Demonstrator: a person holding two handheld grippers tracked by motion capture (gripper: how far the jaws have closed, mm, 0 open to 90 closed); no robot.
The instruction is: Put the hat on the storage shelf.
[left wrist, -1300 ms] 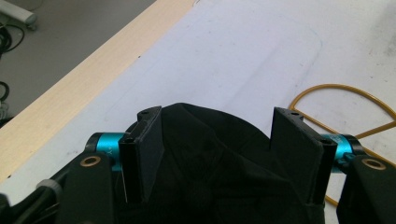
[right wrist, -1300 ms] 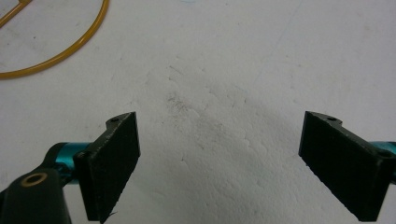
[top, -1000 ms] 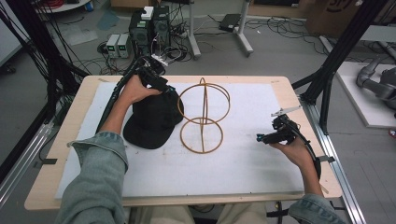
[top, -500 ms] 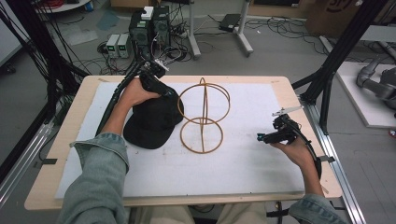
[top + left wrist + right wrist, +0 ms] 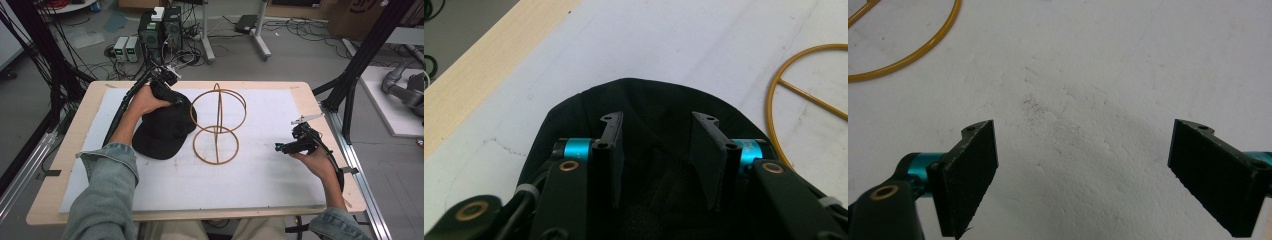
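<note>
Since the earlier high view the left gripper (image 5: 176, 98) is sitting slightly further over the crown of the black cap (image 5: 162, 131), and its jaws have just been closing, now standing at a middling gap with the cap's cloth bunching up between them; in the left gripper view the cap (image 5: 649, 107) is lying under and ahead of the jaws, and whether the pads are already pinching the fabric I cannot tell. The cap is plain black, soft and domed, its brim pointing toward the person's side, and it is resting on the white mat (image 5: 265, 175) at the left half of the table (image 5: 50, 195), touching the left edge of the gold wire stand (image 5: 218, 125). That stand is showing two hoops joined by a thin upright rod, the lower hoop lying flat on the mat and the upper one tilting above it. Counting things: one cap, one wire stand, two grippers, two hands. The right gripper (image 5: 280, 147) is hovering near the right edge of the mat, well apart from the stand, in the same spot as before, with its jaws spreading wide over bare mat (image 5: 1088, 100) and nothing between them. The cap and stand are lying where they lay earlier.
</note>
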